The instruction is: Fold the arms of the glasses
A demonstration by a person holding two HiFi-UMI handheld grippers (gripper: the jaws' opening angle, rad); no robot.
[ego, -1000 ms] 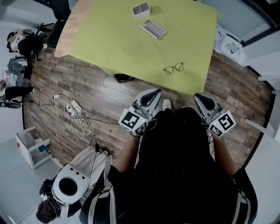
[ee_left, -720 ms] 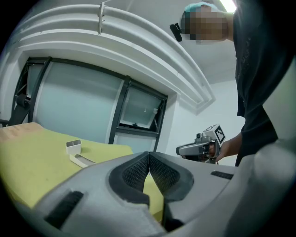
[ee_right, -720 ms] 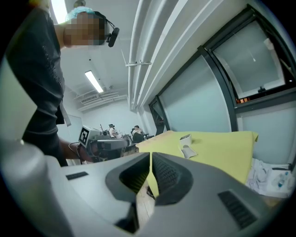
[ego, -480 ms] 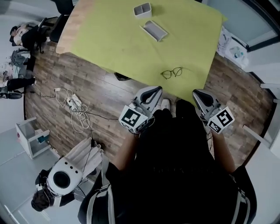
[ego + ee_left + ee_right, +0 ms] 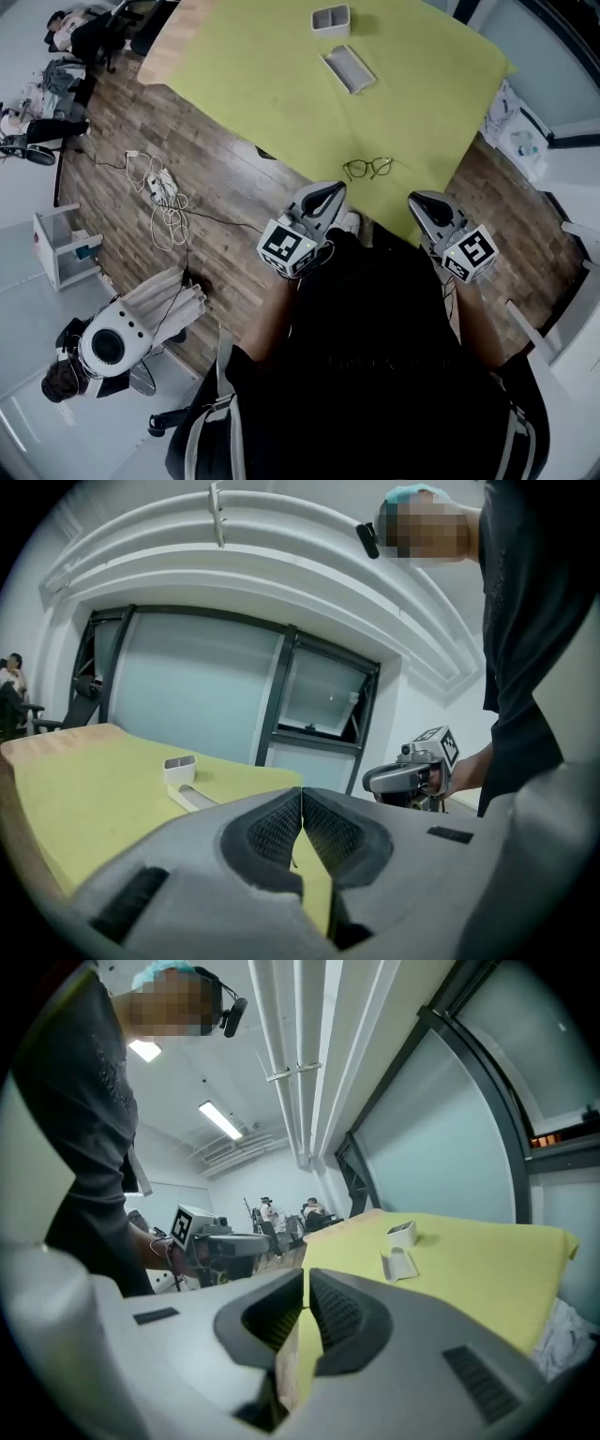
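Black-rimmed glasses (image 5: 367, 168) lie with arms spread near the front edge of the yellow-green table (image 5: 262, 84). My left gripper (image 5: 323, 192) hangs just short of that edge, below and left of the glasses, jaws shut on nothing. My right gripper (image 5: 419, 199) is held below and right of the glasses, jaws also pressed together and empty. In the left gripper view the left gripper (image 5: 302, 794) points across the table, with the right gripper (image 5: 412, 775) off to the side. The right gripper view shows the right gripper (image 5: 307, 1279) closed. I cannot make out the glasses in either gripper view.
An open white case (image 5: 348, 68) and a small white box (image 5: 331, 19) lie at the table's far side. On the wood floor to the left are tangled cables (image 5: 159, 192), a white crate (image 5: 61, 246) and a round white device (image 5: 111, 345). People sit far off (image 5: 267, 1211).
The table and glasses have come closer to me and both grippers. The grippers stay shut and level in front of my body, now near the table's front edge.
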